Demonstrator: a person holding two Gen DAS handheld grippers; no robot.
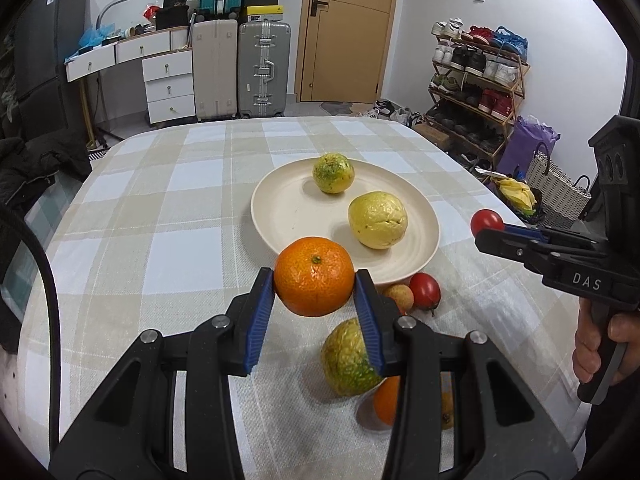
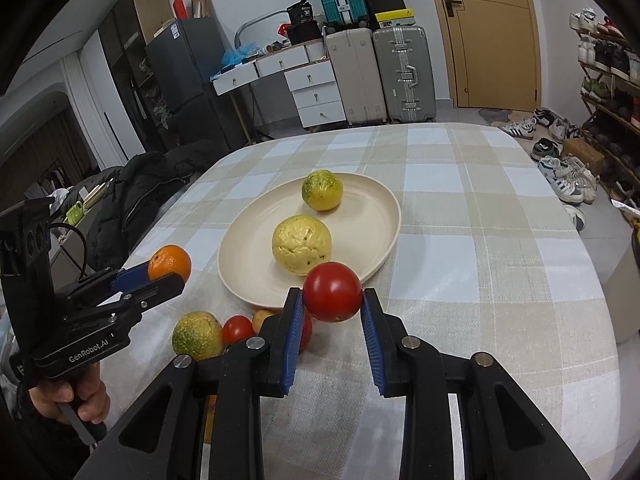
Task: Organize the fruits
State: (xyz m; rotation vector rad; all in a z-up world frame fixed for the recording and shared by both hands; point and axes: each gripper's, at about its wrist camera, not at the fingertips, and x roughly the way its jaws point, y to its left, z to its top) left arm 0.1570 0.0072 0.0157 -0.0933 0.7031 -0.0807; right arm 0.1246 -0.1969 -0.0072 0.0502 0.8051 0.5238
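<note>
- Fingers of the left gripper held a round orange mandarin above the checked cloth surface.
- Right gripper was closed on a smooth red tomato, near the round cream plate.
- On the plate lay a wrinkled yellow fruit and a yellow-green citrus fruit, well apart.
- More fruits lay on the cloth just beside the plate.

Left wrist: you look down along its fingers, close over the counter | Right wrist: same tilt, from the other side | Shared: the plate, far door
</note>
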